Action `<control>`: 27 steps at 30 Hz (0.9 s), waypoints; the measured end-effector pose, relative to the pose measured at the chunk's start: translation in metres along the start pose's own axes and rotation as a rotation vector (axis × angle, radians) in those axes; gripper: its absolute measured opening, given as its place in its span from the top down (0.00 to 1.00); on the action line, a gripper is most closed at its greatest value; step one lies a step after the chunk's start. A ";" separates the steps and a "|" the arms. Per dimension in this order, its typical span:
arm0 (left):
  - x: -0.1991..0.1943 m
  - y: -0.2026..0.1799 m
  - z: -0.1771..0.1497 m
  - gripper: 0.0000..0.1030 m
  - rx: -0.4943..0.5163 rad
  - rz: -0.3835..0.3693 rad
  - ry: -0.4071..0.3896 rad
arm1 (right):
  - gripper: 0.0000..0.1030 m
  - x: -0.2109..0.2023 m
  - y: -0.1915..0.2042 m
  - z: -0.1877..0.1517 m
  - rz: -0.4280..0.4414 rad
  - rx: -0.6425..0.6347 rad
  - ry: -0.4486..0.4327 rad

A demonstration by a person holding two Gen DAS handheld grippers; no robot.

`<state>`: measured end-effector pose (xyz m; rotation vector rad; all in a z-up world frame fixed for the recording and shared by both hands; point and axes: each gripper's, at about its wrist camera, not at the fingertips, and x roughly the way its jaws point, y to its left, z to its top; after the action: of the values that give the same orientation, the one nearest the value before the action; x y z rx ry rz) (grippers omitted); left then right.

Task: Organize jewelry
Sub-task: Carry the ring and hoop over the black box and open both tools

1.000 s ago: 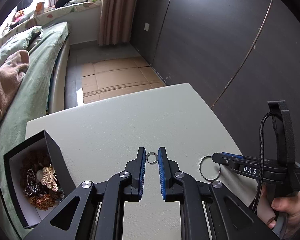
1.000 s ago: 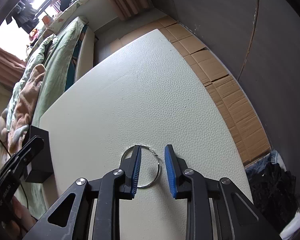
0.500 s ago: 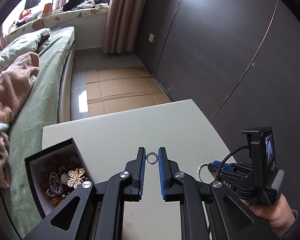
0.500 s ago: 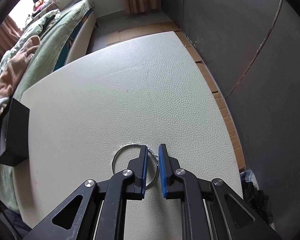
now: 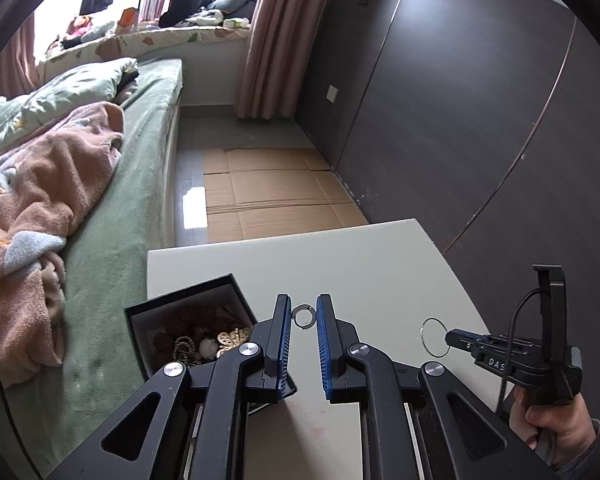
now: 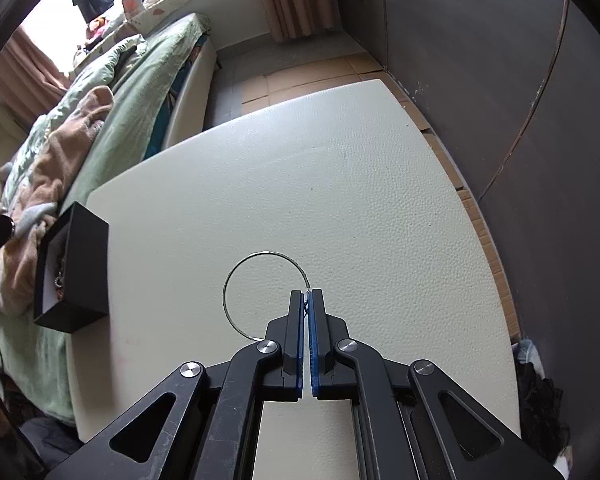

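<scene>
A black box (image 5: 188, 308) stands open at the white table's (image 6: 340, 184) left edge; beads and a pale butterfly ornament (image 5: 230, 338) are seen inside. A small ring (image 5: 303, 315) is pinched by the left gripper (image 5: 303, 320), narrowly parted. A large wire hoop (image 6: 260, 292) is clamped by the fully closed right gripper (image 6: 307, 300).

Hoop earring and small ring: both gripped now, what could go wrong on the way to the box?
The right gripper pinches the thin hoop earring only at its edge, so it may swing or slip. The small ring sits at the left gripper fingertips and could pop out before the black box.
</scene>
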<state>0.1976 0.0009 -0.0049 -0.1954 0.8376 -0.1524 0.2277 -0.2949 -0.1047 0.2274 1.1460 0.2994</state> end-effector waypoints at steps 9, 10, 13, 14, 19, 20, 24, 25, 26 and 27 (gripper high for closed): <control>-0.004 0.042 -0.003 0.87 -0.075 0.080 0.015 | 0.97 -0.012 0.044 0.002 0.189 0.004 -0.064; -0.004 0.045 -0.003 0.87 -0.082 0.088 0.021 | 0.97 -0.011 0.050 0.003 0.212 0.003 -0.067; 0.001 0.058 -0.003 0.87 -0.126 0.107 0.053 | 0.97 -0.008 0.072 0.006 0.277 0.000 -0.071; 0.002 0.063 -0.004 0.86 -0.147 0.103 0.068 | 0.97 -0.008 0.080 0.006 0.295 -0.003 -0.074; -0.003 0.075 -0.004 0.27 -0.195 0.095 0.056 | 0.97 -0.008 0.122 0.007 0.383 -0.053 -0.078; -0.007 0.076 -0.003 0.19 -0.200 0.093 0.036 | 0.97 -0.009 0.129 0.007 0.394 -0.064 -0.082; -0.019 0.081 0.000 0.19 -0.220 0.107 -0.003 | 0.97 -0.009 0.155 0.009 0.423 -0.110 -0.088; -0.021 0.083 0.001 0.19 -0.228 0.110 -0.005 | 0.97 -0.008 0.159 0.011 0.429 -0.116 -0.086; -0.022 0.087 0.001 0.19 -0.236 0.113 -0.007 | 0.97 -0.007 0.164 0.012 0.430 -0.125 -0.084; -0.023 0.091 0.001 0.19 -0.246 0.117 -0.011 | 0.97 -0.005 0.168 0.014 0.429 -0.134 -0.082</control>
<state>0.1881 0.0938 -0.0082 -0.3769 0.8538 0.0624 0.2190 -0.1394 -0.0396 0.3641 0.9853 0.7370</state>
